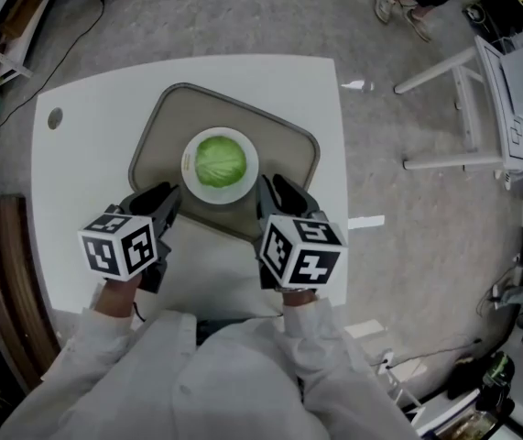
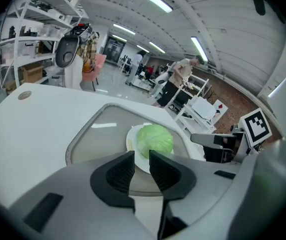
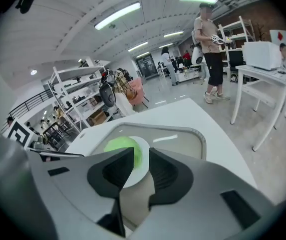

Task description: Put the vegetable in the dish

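Observation:
A green cabbage (image 1: 220, 159) lies in a white dish (image 1: 189, 165) on a grey tray (image 1: 284, 145) in the middle of the white table (image 1: 87, 126). My left gripper (image 1: 171, 193) hovers just short of the dish on its near left, and my right gripper (image 1: 275, 186) on its near right. Neither touches the dish or the cabbage. In the left gripper view the cabbage (image 2: 155, 139) shows beyond the open left gripper (image 2: 141, 156), nothing between its pads. In the right gripper view the cabbage (image 3: 118, 145) sits beyond the open, empty right gripper (image 3: 141, 156).
A round cable hole (image 1: 55, 117) sits near the table's far left corner. White furniture legs (image 1: 463, 108) stand on the floor to the right. A person (image 3: 210, 54) stands beyond the table, and shelving (image 2: 27, 44) lines the room's left side.

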Demonstrator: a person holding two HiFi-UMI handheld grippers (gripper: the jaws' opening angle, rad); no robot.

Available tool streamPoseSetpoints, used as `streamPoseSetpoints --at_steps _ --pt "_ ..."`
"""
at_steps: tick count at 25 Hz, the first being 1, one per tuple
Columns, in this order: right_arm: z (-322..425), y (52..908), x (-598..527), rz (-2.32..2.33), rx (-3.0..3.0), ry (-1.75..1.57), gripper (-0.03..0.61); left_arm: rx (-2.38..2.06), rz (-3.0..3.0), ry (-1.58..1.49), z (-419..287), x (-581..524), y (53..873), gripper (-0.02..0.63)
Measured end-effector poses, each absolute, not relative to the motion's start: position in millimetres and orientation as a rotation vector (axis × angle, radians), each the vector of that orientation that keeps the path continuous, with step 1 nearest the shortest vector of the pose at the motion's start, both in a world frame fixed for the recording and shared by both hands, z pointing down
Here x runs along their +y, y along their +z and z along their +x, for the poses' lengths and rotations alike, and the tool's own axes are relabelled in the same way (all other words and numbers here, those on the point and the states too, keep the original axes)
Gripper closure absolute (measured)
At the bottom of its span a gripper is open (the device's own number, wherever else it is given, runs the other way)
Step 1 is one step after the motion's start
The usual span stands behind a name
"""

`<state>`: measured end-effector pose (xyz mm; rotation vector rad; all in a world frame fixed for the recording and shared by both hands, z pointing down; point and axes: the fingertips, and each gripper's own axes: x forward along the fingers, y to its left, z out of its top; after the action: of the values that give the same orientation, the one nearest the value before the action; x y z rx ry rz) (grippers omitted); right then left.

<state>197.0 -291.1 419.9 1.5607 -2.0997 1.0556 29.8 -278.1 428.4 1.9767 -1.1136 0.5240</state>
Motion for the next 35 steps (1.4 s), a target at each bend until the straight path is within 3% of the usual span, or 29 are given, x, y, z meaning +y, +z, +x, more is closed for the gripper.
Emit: streamPoseSetpoints --at_steps 10,18,35 --pt "160.1 360.8 -249.4 1.509 -2.308 0.938 0.535 -1.025 2.147 0.439 34.0 -242.9 375.7 0.526" --pt "113.1 334.3 -198.0 1.369 -2.446 0.84 0.565 -1.008 2.238 0.386 29.6 -196.4 348.3 0.575" --pt "27.4 331.0 -77.2 1.217 -2.495 0.756 0.566 -0.936 2.365 0.368 -10.3 -93.1 327.9 0.605"
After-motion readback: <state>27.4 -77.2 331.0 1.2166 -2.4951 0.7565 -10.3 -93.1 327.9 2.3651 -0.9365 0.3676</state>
